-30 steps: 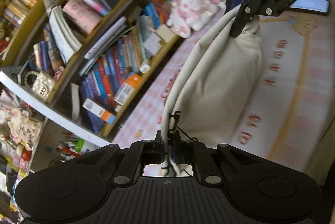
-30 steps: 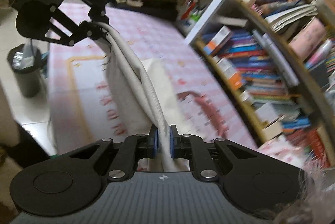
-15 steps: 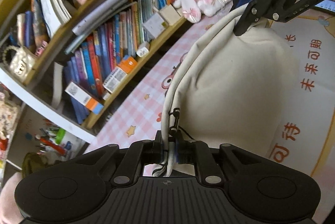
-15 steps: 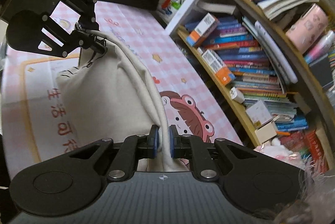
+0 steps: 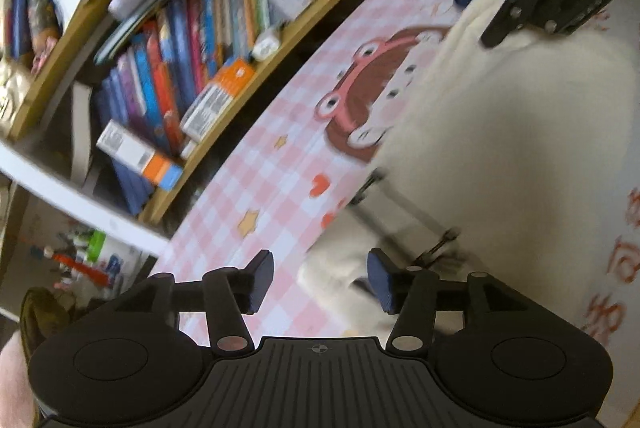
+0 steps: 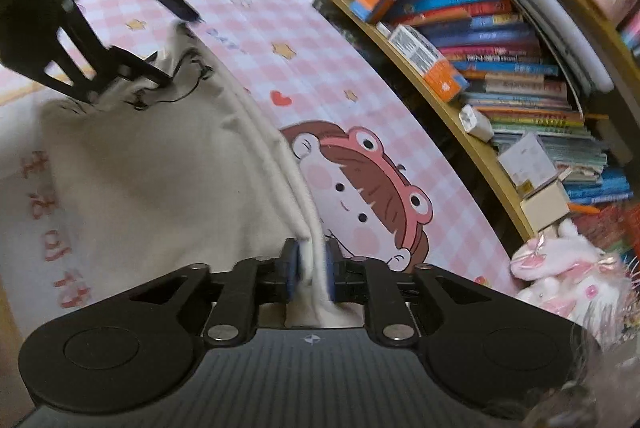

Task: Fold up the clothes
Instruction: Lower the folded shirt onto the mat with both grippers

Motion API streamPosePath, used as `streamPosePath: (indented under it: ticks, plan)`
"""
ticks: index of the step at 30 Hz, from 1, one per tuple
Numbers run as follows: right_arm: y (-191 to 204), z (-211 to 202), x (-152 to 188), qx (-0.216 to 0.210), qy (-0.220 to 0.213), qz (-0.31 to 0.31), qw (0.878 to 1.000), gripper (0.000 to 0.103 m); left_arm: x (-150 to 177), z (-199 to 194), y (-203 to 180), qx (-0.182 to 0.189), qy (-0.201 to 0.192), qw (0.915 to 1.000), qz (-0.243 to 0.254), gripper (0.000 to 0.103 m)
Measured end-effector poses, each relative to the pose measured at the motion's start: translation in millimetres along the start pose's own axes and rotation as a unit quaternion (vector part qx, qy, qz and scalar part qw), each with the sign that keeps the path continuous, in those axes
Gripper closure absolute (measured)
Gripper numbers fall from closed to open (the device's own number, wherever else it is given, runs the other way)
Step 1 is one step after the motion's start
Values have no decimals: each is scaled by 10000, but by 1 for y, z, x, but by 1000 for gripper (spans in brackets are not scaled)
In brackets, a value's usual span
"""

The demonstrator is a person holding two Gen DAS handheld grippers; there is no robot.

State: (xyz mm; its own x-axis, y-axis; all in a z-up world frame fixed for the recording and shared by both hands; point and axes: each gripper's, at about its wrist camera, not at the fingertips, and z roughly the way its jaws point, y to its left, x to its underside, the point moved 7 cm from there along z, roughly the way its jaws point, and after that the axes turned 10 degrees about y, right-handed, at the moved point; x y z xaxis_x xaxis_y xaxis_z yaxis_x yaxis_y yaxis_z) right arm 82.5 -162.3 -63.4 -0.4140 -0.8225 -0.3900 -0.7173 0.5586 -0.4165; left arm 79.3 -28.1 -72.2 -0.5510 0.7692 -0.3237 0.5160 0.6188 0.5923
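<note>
The cream garment (image 6: 160, 184) lies on the pink checked worktop (image 6: 304, 68). The left gripper (image 5: 320, 278) has just spread its fingers clear of the cloth. The right gripper (image 6: 312, 266), just loosening, seemingly keeps the folded edge between barely parted fingers.

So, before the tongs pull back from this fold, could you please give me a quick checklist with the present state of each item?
1. Left tongs released: ok. The jaws have just been opening and stand wide, nothing pinched.
2. Right tongs released: not ok. The jaws have just been opening, but the folded edge of the cream fabric garment is between the pads.
3. Garment laid on the pink checked cartoon-print cloth: ok.
4. Black drawstring tucked in: not ok, it trails loose at the far end.
5. Fold lying flat and even: cannot tell, blurred.
6. Pink plush toy away from garment: ok.
</note>
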Motion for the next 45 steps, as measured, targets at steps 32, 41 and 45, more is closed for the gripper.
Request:
streamPosePath:
  ticks: [32, 41, 45]
  plan:
    - [-37, 13, 76, -1542, -486, 5255, 8353, 93, 90, 31, 46, 3606, -437, 7723, -5211, 98]
    - [-37, 6, 77, -1463, -555, 5353, 8300, 88, 80, 29, 48, 3702, -486, 7708, -5162, 78]
    - [-35, 3, 80, -1525, -539, 5432, 8239, 88, 75, 11, 55, 3837, -967, 7584, -5179, 100]
